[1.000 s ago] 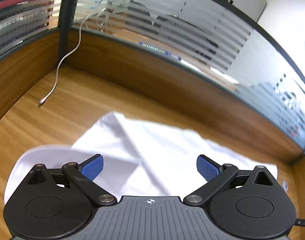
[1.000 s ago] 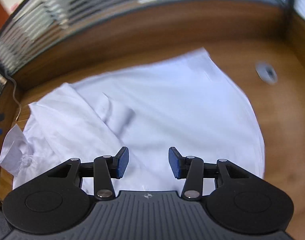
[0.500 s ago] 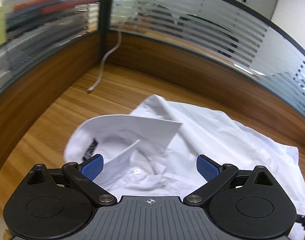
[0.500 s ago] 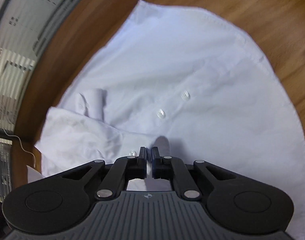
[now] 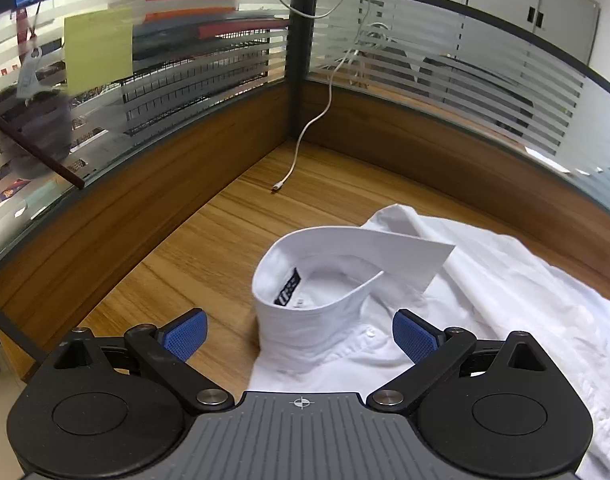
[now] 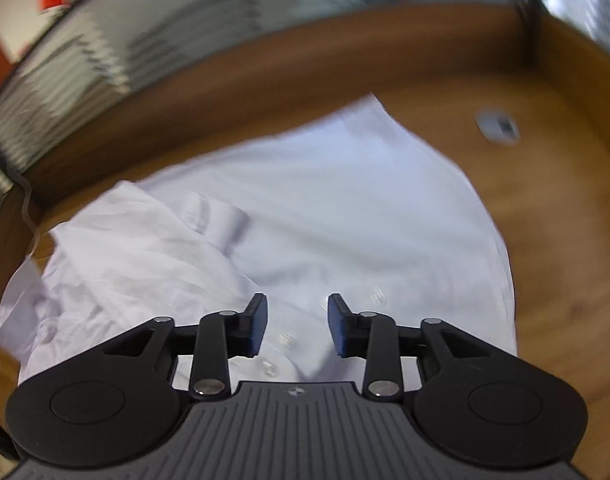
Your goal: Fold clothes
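— So, what are we looking at, biggest thing first?

— We are looking at the wooden desk [image 5: 209, 240], which is running into a corner of wood-and-striped-glass partitions [image 5: 465, 92]. The white shirt [image 6: 345, 208] is lying flat on the desk, covering most of the middle of the right wrist view.

— And where is the shirt sitting for the left side?

— We are seeing its collar [image 5: 325, 272] standing up and open, with a dark label inside, and the body is spreading away to the right. A folded sleeve with its cuff [image 6: 221, 220] is resting on top of the shirt body.

— How are we holding the tools?

— We are holding the left gripper [image 5: 299, 334] with its blue pads wide apart, released, with the collar front and a button lying between and beyond the fingers, nothing pinched. The right gripper [image 6: 297, 330] is hovering over the button placket; its jaws are opening, and the pads are not pressing on any cloth.

— Anything smaller?

— We are noticing a white cable [image 5: 305, 140] hanging down the corner post, its plug end lying on the desk well apart from the shirt. A small grey object [image 6: 497, 126] is sitting on the desk beyond the shirt; it is too blurred for us to identify.
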Demonstrator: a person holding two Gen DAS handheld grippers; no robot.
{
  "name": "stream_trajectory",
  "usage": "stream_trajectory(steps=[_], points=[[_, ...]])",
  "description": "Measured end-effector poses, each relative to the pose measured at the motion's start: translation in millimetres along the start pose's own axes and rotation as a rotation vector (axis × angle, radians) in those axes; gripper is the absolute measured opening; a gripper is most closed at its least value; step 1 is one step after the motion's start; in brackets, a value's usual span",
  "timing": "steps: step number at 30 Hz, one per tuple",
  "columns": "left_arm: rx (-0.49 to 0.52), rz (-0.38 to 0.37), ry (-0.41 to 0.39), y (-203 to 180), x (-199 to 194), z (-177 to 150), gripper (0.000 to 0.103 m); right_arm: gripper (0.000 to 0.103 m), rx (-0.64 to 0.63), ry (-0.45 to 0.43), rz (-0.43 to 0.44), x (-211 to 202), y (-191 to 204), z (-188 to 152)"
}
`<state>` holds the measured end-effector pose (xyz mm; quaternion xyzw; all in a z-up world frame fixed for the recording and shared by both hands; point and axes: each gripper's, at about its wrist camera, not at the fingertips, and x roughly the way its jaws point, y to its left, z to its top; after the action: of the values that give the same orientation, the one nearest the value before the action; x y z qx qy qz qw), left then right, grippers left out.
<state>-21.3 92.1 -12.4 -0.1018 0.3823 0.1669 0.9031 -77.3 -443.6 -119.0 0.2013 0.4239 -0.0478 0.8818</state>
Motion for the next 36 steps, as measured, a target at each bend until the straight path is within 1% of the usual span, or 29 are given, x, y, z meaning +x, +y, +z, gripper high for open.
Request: stream_trajectory(steps=[2, 4, 6, 9, 12, 15, 16, 18, 19, 20, 22, 24, 26, 31, 32, 33, 34, 35, 36], points=[[0.035, -0.008, 0.002, 7.2, 9.1, 0.3, 0.099, 0.048, -0.047, -0.007, 0.027, -8.0, 18.2, 7.7], [0.072, -0.02, 0.012, 15.5, 22.3, 0.8, 0.098, 0.049, -0.067, -0.006, 0.058, -12.5, 38.1, 11.6], [0.107, -0.037, 0.031, 23.5, 36.8, 2.6, 0.094, 0.049, -0.09, -0.004, 0.082, -14.4, 61.8, 11.6], [0.159, -0.081, 0.052, 39.1, 58.9, 6.4, 0.092, 0.049, -0.107, 0.005, 0.102, -9.6, 104.2, 0.7], [0.201, -0.129, 0.071, 50.3, 79.1, 11.9, 0.089, 0.049, -0.079, 0.029, 0.116, 5.9, 147.7, -14.6], [0.233, -0.173, 0.087, 59.9, 97.1, 17.2, 0.086, 0.049, -0.085, 0.038, 0.135, 23.3, 192.7, -30.7], [0.241, -0.185, 0.097, 63.0, 102.1, 18.8, 0.081, 0.049, -0.095, 0.039, 0.138, 28.5, 207.5, -35.0], [0.26, -0.213, 0.123, 68.6, 110.3, 21.7, 0.068, 0.049, -0.113, 0.039, 0.149, 37.4, 234.5, -42.1], [0.278, -0.225, 0.134, 70.5, 113.4, 22.5, 0.055, 0.049, -0.114, 0.04, 0.157, 41.8, 246.3, -43.3], [0.298, -0.238, 0.146, 72.6, 116.4, 23.3, 0.048, 0.049, -0.115, 0.041, 0.165, 46.3, 258.0, -44.3], [0.337, -0.254, 0.153, 76.3, 120.7, 23.1, 0.044, 0.049, -0.134, 0.048, 0.179, 54.5, 278.6, -41.4], [0.361, -0.264, 0.16, 79.5, 125.2, 22.5, 0.044, 0.049, -0.174, 0.051, 0.187, 63.2, 298.8, -38.4], [0.361, -0.279, 0.174, 82.0, 128.9, 22.9, 0.044, 0.049, -0.214, 0.055, 0.195, 73.4, 317.4, -34.5], [0.327, -0.318, 0.175, 87.4, 129.2, 23.2, 0.046, 0.049, -0.325, 0.088, 0.23, 105.1, 356.6, -21.1], [0.314, -0.331, 0.172, 89.5, 128.3, 23.4, 0.048, 0.051, -0.354, 0.089, 0.241, 110.0, 365.2, -18.9], [0.3, -0.345, 0.168, 91.6, 127.4, 23.7, 0.05, 0.052, -0.39, 0.088, 0.252, 113.7, 373.0, -16.1], [0.281, -0.361, 0.165, 94.3, 126.6, 24.2, 0.053, 0.061, -0.427, 0.079, 0.262, 117.5, 380.8, -13.0], [0.255, -0.377, 0.161, 97.5, 126.2, 25.5, 0.054, 0.065, -0.464, 0.07, 0.273, 121.3, 388.5, -9.8], [0.226, -0.393, 0.159, 100.8, 126.1, 27.0, 0.054, 0.065, -0.494, 0.061, 0.279, 125.6, 393.8, -5.4]])
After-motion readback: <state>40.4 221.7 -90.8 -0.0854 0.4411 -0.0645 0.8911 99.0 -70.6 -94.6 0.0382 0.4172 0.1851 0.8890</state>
